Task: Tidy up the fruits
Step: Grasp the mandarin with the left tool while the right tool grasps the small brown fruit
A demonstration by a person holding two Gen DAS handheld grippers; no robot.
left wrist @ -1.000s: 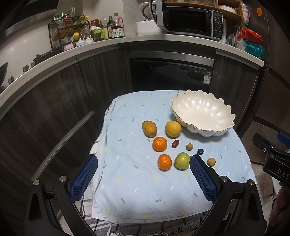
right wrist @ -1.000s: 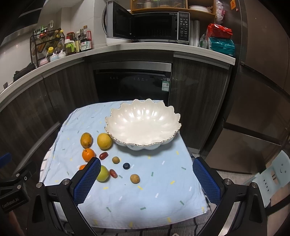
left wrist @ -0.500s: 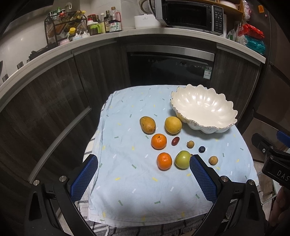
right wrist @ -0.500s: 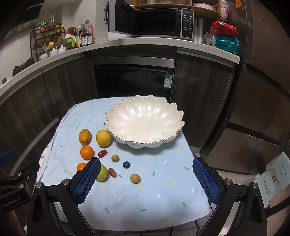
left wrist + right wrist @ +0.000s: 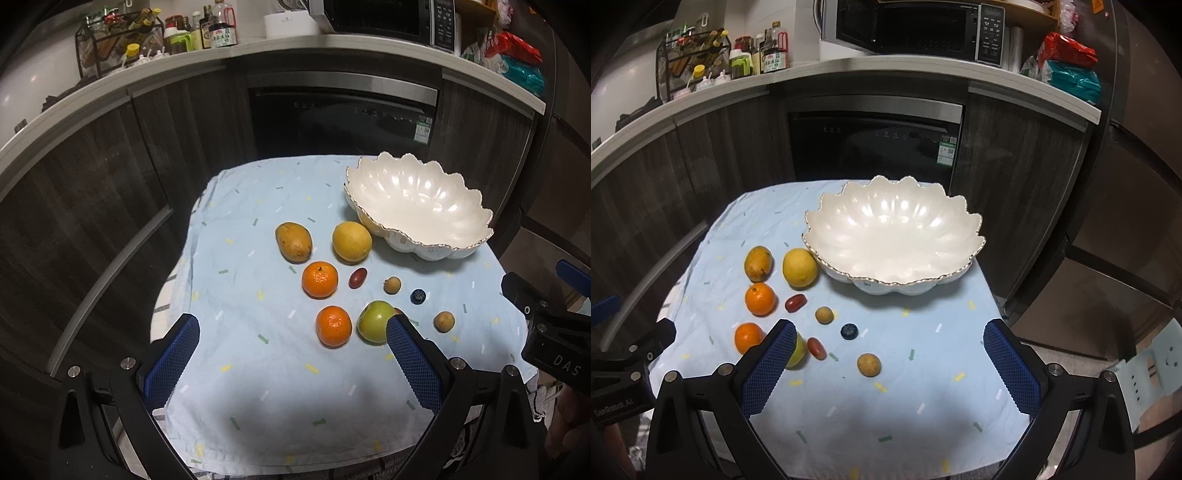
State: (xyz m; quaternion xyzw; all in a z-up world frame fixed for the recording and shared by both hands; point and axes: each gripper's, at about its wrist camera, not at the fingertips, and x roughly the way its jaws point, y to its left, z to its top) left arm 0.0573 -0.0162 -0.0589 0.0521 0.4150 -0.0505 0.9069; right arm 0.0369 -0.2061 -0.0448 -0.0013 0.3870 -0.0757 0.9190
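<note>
Nothing is sorted yet: the scalloped white ceramic bowl point(image 5: 894, 240) stands empty while every fruit, from the yellow-brown mango point(image 5: 293, 242) to the dark blueberry point(image 5: 849, 331), lies on the pale-blue-clothed surface point(image 5: 258, 369), and both grippers, left gripper point(image 5: 293, 363) and right gripper point(image 5: 889, 369), hover with jaws spread wide, holding nothing.

Both cameras have dropped and tipped down toward the bench: the countertop and microwave point(image 5: 912, 27) now sit nearer the top edge of each view. In the left wrist view the bowl point(image 5: 417, 206) and fruit lie lower, and the right blue pad now overlaps the green apple point(image 5: 375, 319). In the right wrist view the bowl looks larger and lower.
</note>
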